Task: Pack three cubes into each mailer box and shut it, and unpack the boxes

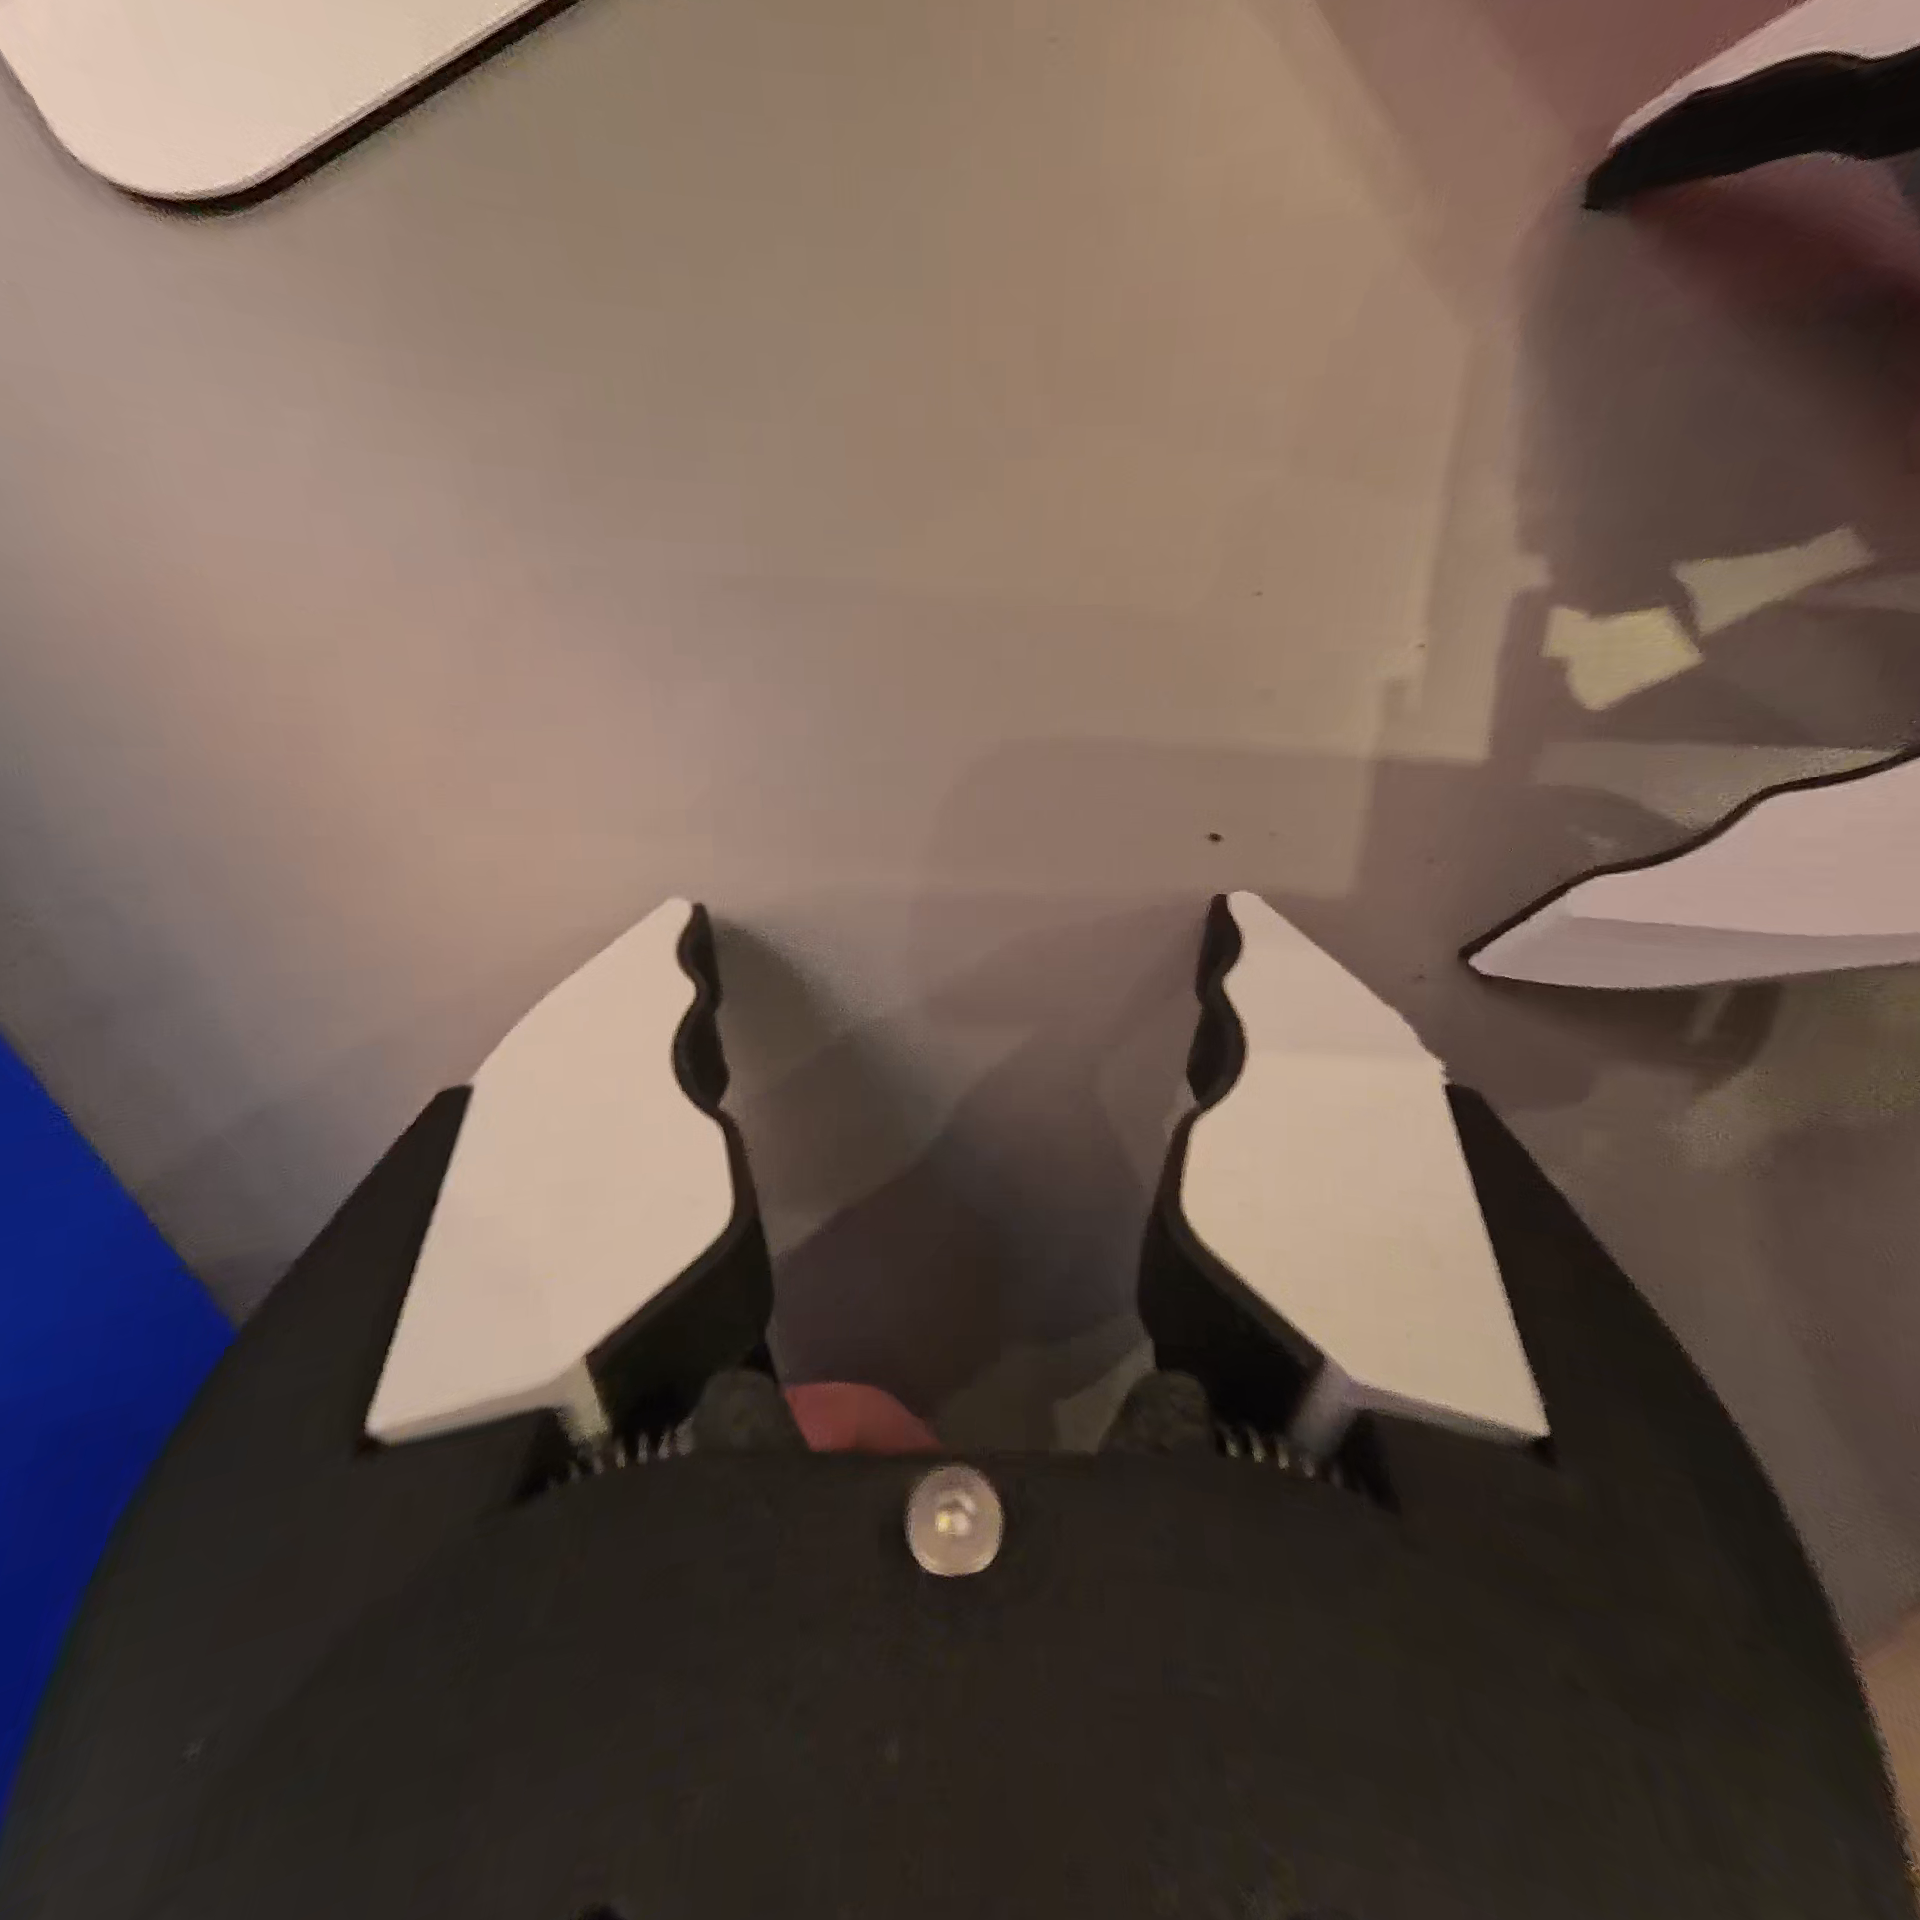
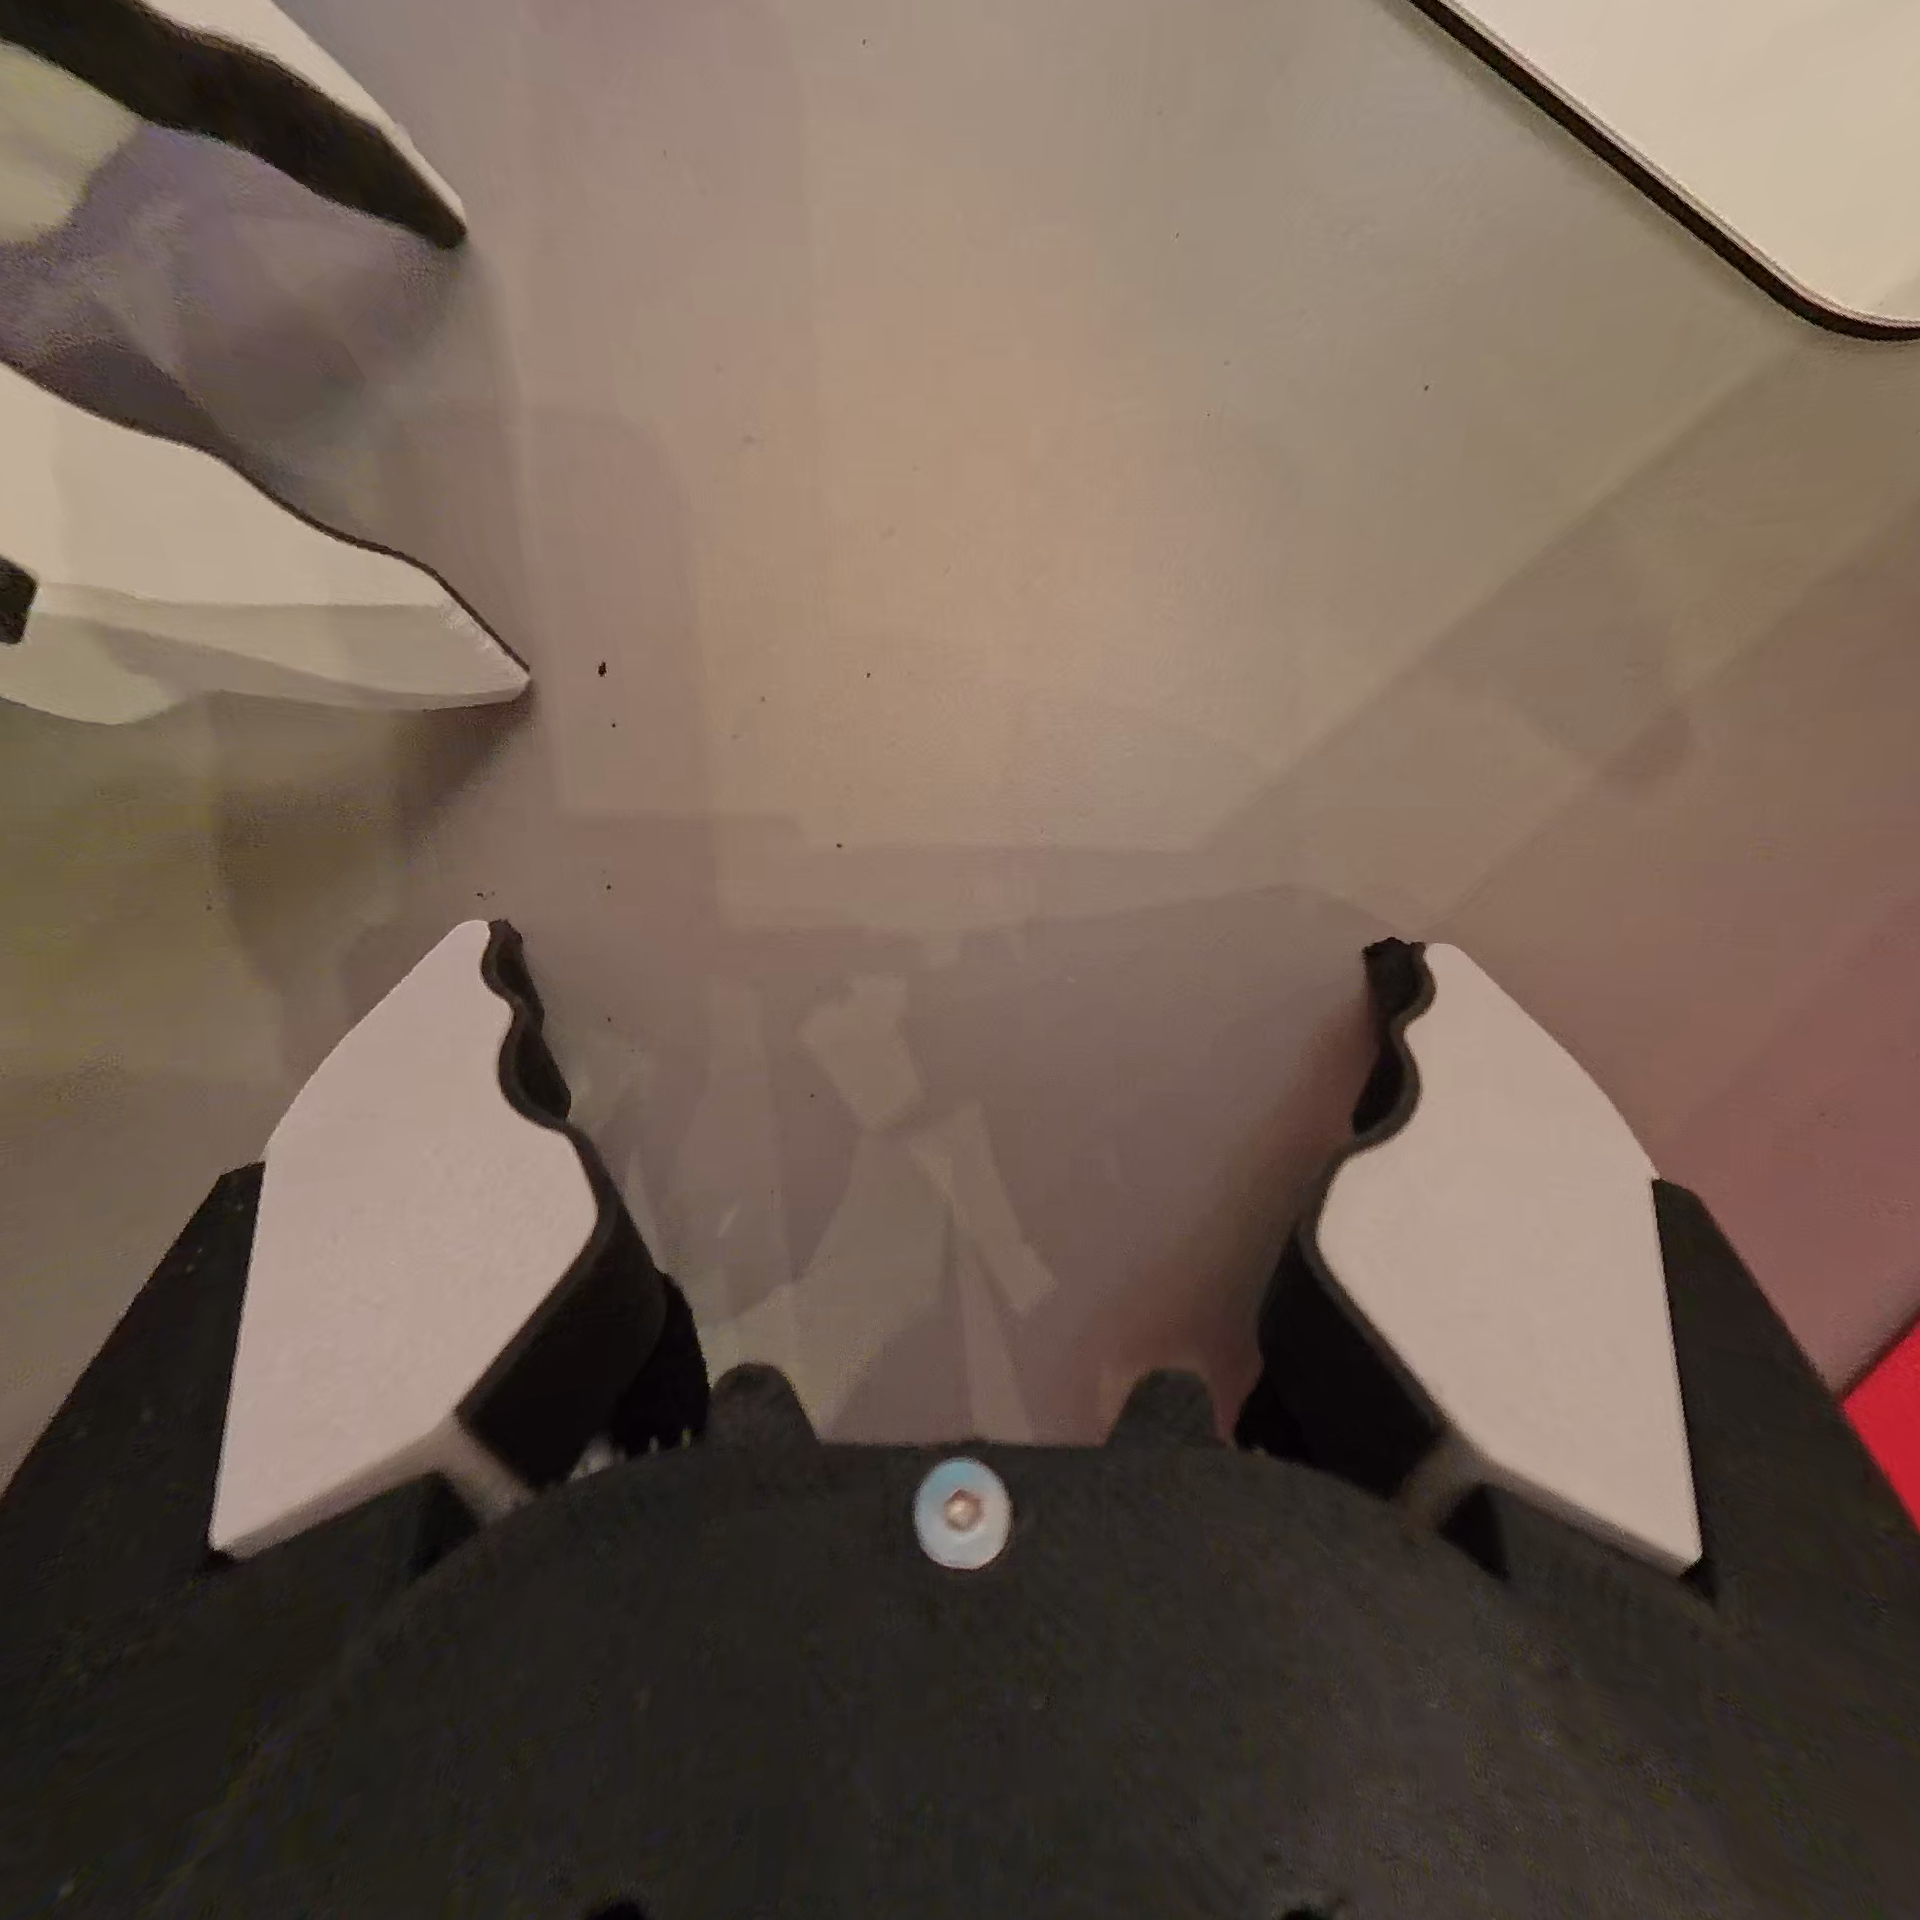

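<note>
Left gripper (image 1: pixel 961 914) is hovering over the glossy grey table (image 1: pixel 831 520), jaws apart, gripping nothing. Right gripper (image 2: pixel 951 935) is doing likewise, jaws spread wide and empty. White board corner (image 1: pixel 208 94) is sitting at 11 o'clock in left view, at 1 o'clock in right view. Blue patch (image 1: pixel 73 1299) at 8 o'clock, red patch (image 2: pixel 1886 1403) at 4 o'clock. Cubes and mailer boxes: can't tell where.

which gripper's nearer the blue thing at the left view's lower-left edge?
Left. The left gripper has the blue thing right beside its body. The right gripper, on the left gripper's far side, shows no blue.
</note>
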Action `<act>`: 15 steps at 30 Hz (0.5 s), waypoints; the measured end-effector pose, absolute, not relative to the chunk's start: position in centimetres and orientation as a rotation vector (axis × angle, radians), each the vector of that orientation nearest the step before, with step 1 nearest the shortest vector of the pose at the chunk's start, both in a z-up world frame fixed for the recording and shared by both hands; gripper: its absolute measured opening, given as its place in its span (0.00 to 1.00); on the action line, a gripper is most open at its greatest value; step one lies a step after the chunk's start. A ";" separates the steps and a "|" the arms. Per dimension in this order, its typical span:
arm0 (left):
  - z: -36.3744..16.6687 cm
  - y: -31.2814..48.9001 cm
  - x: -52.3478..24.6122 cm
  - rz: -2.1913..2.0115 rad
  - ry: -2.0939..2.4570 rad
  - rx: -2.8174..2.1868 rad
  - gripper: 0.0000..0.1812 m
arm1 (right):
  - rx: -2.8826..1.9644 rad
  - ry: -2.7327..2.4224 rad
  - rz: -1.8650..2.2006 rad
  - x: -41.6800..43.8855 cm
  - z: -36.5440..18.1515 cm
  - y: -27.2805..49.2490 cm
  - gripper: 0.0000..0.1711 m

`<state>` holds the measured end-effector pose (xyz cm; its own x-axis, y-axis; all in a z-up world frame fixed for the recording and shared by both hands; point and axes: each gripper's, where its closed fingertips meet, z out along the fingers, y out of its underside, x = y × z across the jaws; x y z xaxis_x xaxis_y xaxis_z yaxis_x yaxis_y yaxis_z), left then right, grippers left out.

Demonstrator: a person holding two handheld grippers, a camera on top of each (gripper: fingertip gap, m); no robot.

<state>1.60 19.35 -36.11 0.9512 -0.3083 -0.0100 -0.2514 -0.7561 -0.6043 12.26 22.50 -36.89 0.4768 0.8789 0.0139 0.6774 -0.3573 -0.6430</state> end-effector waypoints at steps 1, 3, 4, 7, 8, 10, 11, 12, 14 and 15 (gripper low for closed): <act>-36.2 19.4 1.4 -0.119 0.370 -2.467 0.50 | -2.143 -1.283 0.450 12.3 -36.9 22.5 0.85; -36.3 19.3 0.9 -0.094 0.322 -2.485 0.54 | -2.143 -1.283 0.450 12.3 -36.9 22.5 0.85; -36.3 19.3 0.6 -0.078 0.316 -2.479 0.59 | -2.143 -1.283 0.450 12.3 -36.9 22.5 0.85; -36.2 19.4 -0.1 -0.047 0.292 -2.439 0.64 | -2.143 -1.283 0.450 12.3 -36.9 22.5 0.85; -36.1 19.4 -0.1 -0.019 0.307 -2.420 0.64 | -2.143 -1.283 0.450 12.3 -36.9 22.5 0.85; -36.0 19.1 0.1 -0.023 0.303 -2.407 0.60 | -2.143 -1.283 0.450 12.3 -36.9 22.5 0.85; -36.2 19.0 0.2 -0.054 0.271 -2.430 0.58 | -2.142 -1.283 0.451 12.2 -36.9 22.5 0.85; -36.3 19.0 0.4 -0.083 0.265 -2.446 0.57 | -2.142 -1.283 0.451 12.2 -36.9 22.5 0.85; -36.3 18.9 0.4 -0.103 0.317 -2.442 0.58 | -2.142 -1.283 0.451 12.2 -36.9 22.5 0.85; -36.3 19.0 0.5 -0.117 0.353 -2.431 0.58 | -2.142 -1.283 0.451 12.2 -36.9 22.5 0.85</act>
<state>0.55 19.04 -36.29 0.9594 -0.2820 -0.0071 -0.2221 -0.7395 -0.6355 12.24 22.51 -36.90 0.4766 0.8790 0.0139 0.6771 -0.3569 -0.6435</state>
